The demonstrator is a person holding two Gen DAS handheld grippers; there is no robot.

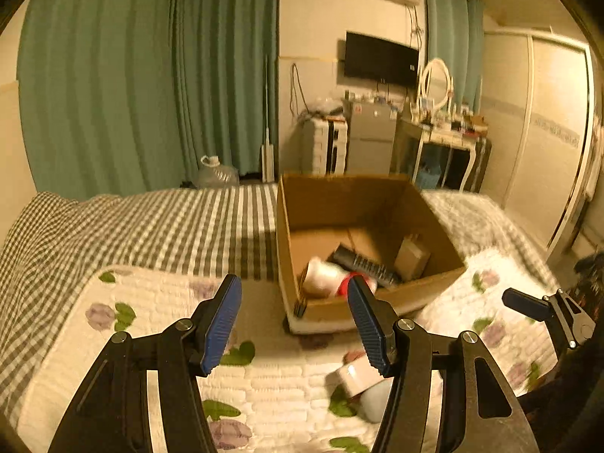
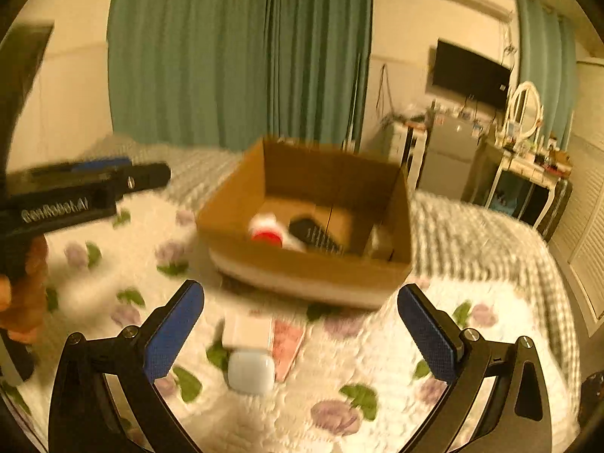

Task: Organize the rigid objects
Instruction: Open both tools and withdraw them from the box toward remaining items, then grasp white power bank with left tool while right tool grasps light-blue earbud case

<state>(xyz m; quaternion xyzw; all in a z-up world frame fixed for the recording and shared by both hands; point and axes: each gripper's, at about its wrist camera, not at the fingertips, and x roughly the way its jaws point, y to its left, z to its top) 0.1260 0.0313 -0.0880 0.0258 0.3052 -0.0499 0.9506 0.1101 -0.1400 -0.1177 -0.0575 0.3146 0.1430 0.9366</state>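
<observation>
An open cardboard box point(image 1: 434, 283) point(image 2: 302, 264) sits on the bed. Inside lie a white bottle with a red cap point(image 1: 324, 275) point(image 2: 268, 232), a black ribbed object point(image 1: 366, 264) point(image 2: 317, 238) and a small beige box point(image 1: 411, 256). On the floral quilt in front of the box lie a white box point(image 2: 247, 328) point(image 1: 356, 375), a pale blue-white case point(image 2: 251, 372) point(image 1: 373, 400) and a pink flat item point(image 2: 288, 343). My left gripper point(image 1: 294, 302) is open and empty above the quilt. My right gripper point(image 2: 302, 309) is open and empty above the loose items.
The floral quilt point(image 1: 264, 377) lies over a grey checked bedcover point(image 1: 151, 222). Green curtains point(image 1: 113, 75), a water jug point(image 1: 217, 173), a fridge point(image 1: 370, 139) and a dressing table point(image 1: 445, 143) stand beyond the bed. A wardrobe point(image 1: 547, 132) is at right.
</observation>
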